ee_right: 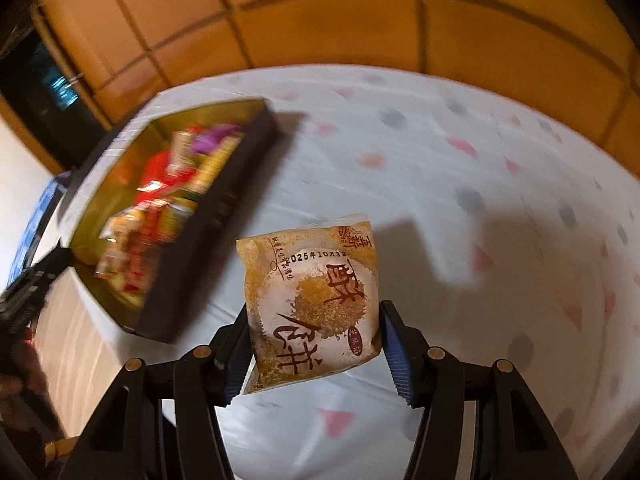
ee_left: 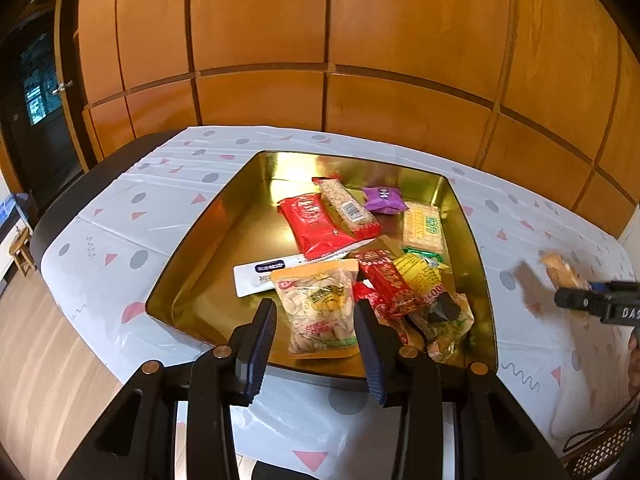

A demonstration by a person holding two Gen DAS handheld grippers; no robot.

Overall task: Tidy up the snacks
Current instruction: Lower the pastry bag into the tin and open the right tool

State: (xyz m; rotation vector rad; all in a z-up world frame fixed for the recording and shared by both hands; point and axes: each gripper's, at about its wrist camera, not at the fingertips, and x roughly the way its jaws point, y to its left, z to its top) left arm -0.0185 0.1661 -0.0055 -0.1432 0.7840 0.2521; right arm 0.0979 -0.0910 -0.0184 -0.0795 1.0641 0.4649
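Clamped between the right gripper's [ee_right: 314,344] fingers, a tan pastry packet [ee_right: 312,300] hangs above the dotted tablecloth [ee_right: 440,184]. Left gripper [ee_left: 316,344] pinches a peanut bag [ee_left: 320,308] over the gold tin [ee_left: 192,280] of snacks.

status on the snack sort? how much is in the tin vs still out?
Done: about ten packets already lie in the gold tin, among them a purple one and a long red one. In hand: the right tool holds a brown pastry packet above the tablecloth, beside the tin; the left tool grips a seed pouch over the tin. Left: placing both. No loose snacks visible on the cloth.
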